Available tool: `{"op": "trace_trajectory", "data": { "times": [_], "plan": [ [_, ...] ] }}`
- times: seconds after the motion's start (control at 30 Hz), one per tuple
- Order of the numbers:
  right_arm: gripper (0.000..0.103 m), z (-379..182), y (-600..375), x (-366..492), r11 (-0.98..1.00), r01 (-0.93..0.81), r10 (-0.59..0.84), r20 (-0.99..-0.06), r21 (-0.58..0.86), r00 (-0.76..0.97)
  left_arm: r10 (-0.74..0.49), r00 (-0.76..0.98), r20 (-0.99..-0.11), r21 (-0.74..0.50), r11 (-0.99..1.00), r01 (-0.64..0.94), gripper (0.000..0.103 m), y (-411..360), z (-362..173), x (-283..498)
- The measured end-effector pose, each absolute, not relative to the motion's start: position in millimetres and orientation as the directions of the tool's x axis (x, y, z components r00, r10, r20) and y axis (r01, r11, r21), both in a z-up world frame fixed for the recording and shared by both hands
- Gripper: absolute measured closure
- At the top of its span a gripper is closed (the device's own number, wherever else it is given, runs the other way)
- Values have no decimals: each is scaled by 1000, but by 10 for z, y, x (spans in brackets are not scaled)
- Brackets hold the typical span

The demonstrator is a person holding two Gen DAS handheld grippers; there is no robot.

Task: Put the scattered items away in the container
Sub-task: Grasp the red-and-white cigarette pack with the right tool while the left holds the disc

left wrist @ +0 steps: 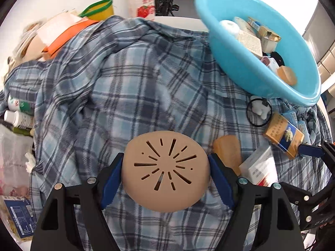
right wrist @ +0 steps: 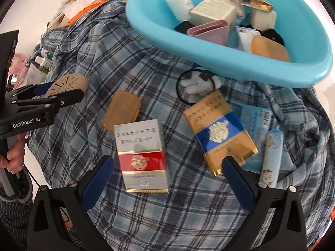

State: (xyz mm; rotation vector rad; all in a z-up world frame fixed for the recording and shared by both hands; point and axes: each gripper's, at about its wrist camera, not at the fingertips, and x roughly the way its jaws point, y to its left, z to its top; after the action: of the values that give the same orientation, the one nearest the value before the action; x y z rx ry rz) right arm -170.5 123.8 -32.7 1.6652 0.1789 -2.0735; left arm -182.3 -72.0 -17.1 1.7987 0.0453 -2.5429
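Under the left tongs (left wrist: 166, 172), pinching a tan slotted disc (left wrist: 165, 170), cloth hid the bench; the right tongs (right wrist: 167, 179), spread, straddled a red-and-white box (right wrist: 144, 159) half-hidden in the left view.

Tan slotted round lid (left wrist: 165, 171) between jaws; cigarette packs (right wrist: 144, 156) on plaid cloth beside blue basin (right wrist: 209, 56).

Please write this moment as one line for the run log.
left gripper: shut on tan slotted disc | right gripper: open above red-white box | blue basin: partly filled
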Motion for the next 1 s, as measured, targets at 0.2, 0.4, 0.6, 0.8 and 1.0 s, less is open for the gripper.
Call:
{"op": "trace_trajectory", "data": {
  "times": [0.2,0.4,0.6,0.8,1.0],
  "plan": [
    [1,-452,918,-1635,-845,500,-284,-952,190,-118,-26,-329,-944,-11,-994,111,22,-1054,-186,-1704],
    [1,-590,775,-1646,-837,518,-269,-957,177,-108,-17,-323,-946,-24,-992,123,22,-1156,-231,-1634],
    [42,-687,742,-1675,-826,530,-288,-951,190,-109,-2,-320,-947,-29,-995,93,22,-1084,-239,-1647],
    [50,-622,744,-1559,-779,599,-307,-946,185,-108,2,-319,-948,-28,-997,76,22,-1002,-237,-1689],
    [49,-434,936,-1591,-800,571,-317,-937,183,-144,8,-326,-945,-25,-999,48,22,-857,-163,-1718]
  ]
}}
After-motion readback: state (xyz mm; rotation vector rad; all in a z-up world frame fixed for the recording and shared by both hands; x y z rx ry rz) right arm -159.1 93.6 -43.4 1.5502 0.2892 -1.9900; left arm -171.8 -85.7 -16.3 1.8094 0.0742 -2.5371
